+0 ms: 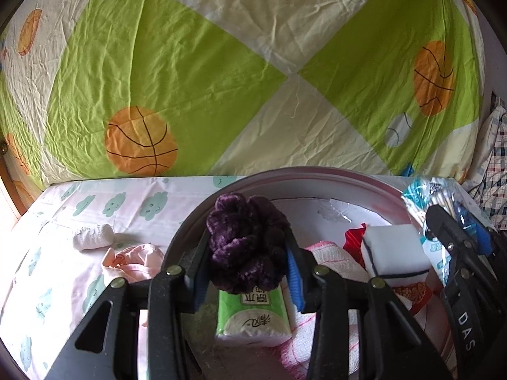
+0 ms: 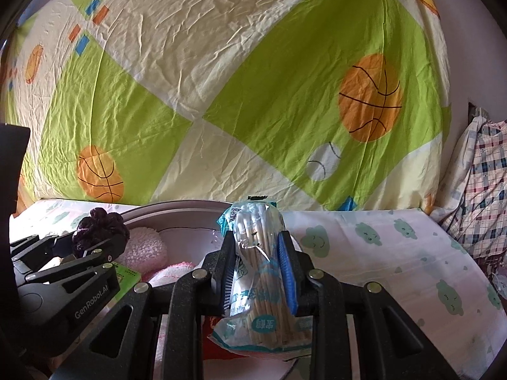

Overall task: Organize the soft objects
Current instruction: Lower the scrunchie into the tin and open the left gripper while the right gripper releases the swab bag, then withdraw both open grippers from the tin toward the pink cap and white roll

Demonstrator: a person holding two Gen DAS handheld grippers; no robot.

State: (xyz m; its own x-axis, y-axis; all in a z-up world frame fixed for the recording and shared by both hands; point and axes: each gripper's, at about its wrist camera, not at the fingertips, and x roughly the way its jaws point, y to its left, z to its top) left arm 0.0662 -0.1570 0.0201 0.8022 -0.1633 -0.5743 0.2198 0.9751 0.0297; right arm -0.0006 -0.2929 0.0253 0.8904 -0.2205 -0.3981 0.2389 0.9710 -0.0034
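Note:
My left gripper (image 1: 247, 247) is shut on a dark purple plush scrunchie (image 1: 247, 240), held over a round pink basin (image 1: 317, 177). In the basin lie a green tissue pack (image 1: 252, 316), a white sponge (image 1: 396, 253), a pink-and-white cloth (image 1: 332, 259) and something red (image 1: 353, 240). My right gripper (image 2: 258, 253) is shut on a clear bag of cotton swabs (image 2: 258, 269), held upright at the basin's (image 2: 177, 209) right edge. The left gripper (image 2: 95, 247) and scrunchie (image 2: 99, 228) show at the left of the right wrist view. The right gripper (image 1: 456, 231) and swab bag (image 1: 427, 196) show at the right of the left wrist view.
On the cloud-print sheet (image 1: 95, 209) left of the basin lie a rolled white cloth (image 1: 93, 236) and a pink garment (image 1: 133, 262). A green-and-cream basketball quilt (image 1: 221, 79) rises behind. A plaid pillow (image 2: 481, 190) sits at the right, beside bare sheet (image 2: 380, 253).

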